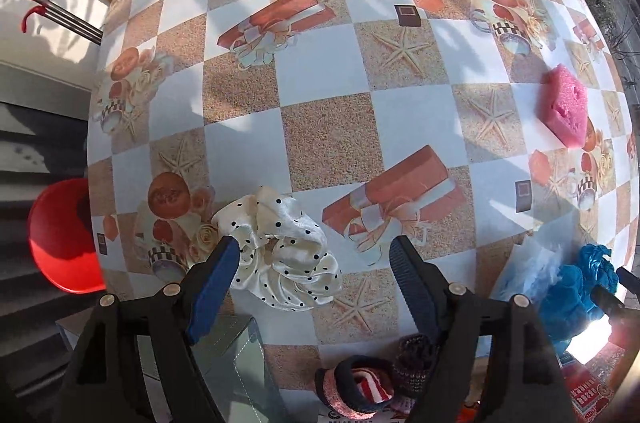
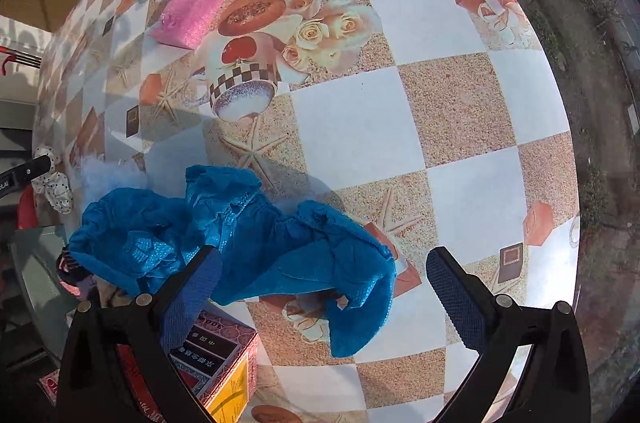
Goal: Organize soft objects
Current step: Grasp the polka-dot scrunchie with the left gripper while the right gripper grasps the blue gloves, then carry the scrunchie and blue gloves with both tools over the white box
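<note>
Two views show one table. In the left wrist view, the left gripper (image 1: 314, 253) hangs with its jaws spread wide and nothing between the pads, and the white dotted scrunchie (image 1: 280, 255) lies on the tablecloth (image 1: 320, 79) just ahead, close against the left pad at about 9 o'clock of the gap. It looks lined up for a grasp, though the scrunchie sits off-centre, so the tongs would likely need to shift toward 9 o'clock first. At 3 o'clock, well apart, the pink sponge (image 1: 566, 107) rests near the table's edge. At 4 o'clock sits the crumpled blue cloth (image 1: 576, 291), and at 6 o'clock, under the gripper, a striped band (image 1: 356, 387) lies among other small knitted things, probably a gathering spot for soft items. A red stool (image 1: 60, 235) stands off the table at 8 o'clock.

In the right wrist view, the right gripper (image 2: 320, 287) is likewise wide open and empty, poised over the blue cloth (image 2: 240, 247), which drapes across the left pad's side and into the gap. The sponge (image 2: 192, 9) lies at 11 o'clock, far off. A printed box (image 2: 216, 363) sits at 7 o'clock beneath the cloth's edge. The table is round, covered in a glossy checked cloth with starfish and cup prints, sunlit, with bare ground beyond at 3 o'clock.
</note>
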Action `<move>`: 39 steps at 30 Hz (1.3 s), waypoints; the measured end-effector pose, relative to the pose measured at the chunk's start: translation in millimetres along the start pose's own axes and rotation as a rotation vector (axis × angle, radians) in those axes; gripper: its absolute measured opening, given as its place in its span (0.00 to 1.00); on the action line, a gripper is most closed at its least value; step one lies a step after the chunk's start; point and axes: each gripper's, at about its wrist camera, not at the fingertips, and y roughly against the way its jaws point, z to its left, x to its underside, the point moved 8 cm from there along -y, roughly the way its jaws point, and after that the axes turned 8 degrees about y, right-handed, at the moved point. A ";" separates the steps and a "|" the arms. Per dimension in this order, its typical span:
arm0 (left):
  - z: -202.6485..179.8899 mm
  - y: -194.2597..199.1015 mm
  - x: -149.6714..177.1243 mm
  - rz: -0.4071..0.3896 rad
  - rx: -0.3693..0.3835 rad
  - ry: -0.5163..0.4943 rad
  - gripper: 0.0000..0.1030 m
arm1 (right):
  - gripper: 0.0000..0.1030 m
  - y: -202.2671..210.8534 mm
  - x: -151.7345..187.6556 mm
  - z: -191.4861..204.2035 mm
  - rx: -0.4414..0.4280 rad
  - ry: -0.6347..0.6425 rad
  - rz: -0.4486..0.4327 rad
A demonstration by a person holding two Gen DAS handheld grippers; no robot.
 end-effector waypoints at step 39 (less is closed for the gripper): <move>-49.5 87.2 55.5 -0.132 0.177 -0.123 0.15 | 0.21 55.2 1.6 -6.2 -0.201 -0.162 -0.156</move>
